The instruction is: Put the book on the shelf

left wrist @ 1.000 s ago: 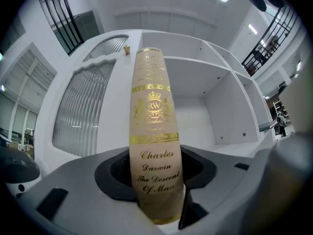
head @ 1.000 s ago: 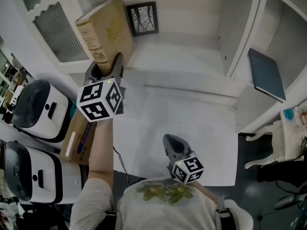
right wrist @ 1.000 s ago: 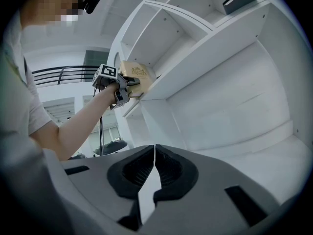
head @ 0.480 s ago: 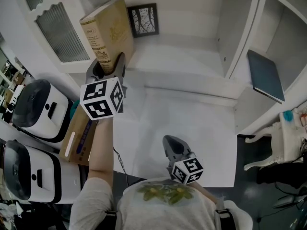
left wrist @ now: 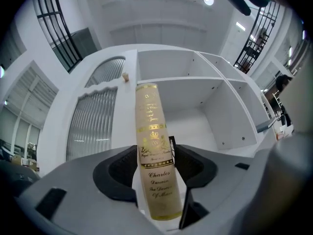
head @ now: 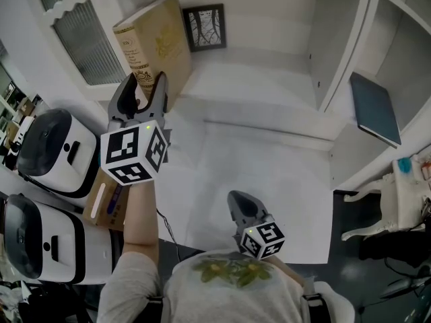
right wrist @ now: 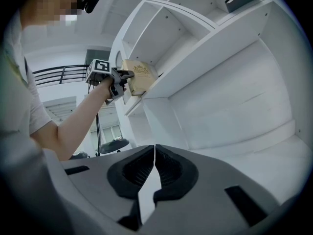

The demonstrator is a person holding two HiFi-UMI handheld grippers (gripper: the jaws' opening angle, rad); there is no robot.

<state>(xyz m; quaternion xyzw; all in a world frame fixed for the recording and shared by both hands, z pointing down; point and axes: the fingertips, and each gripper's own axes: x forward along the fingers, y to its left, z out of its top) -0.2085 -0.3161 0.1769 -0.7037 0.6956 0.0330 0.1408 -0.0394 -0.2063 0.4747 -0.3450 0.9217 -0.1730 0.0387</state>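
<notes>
White shelf [head: 249, 79] holds the tilted book [head: 158, 42], left gripper [head: 143, 83] has its jaws spread either side of the spine, right gripper [head: 241, 204] is closed and empty

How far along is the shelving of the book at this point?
Mostly done: the tan book stands on the white shelf near its front edge, beside a framed picture. In hand: the left tool has its jaws apart around the spine's lower end, apparently not clamping it. Left: draw that tool clear, perhaps push the book deeper. The right tool is shut and empty.
</notes>
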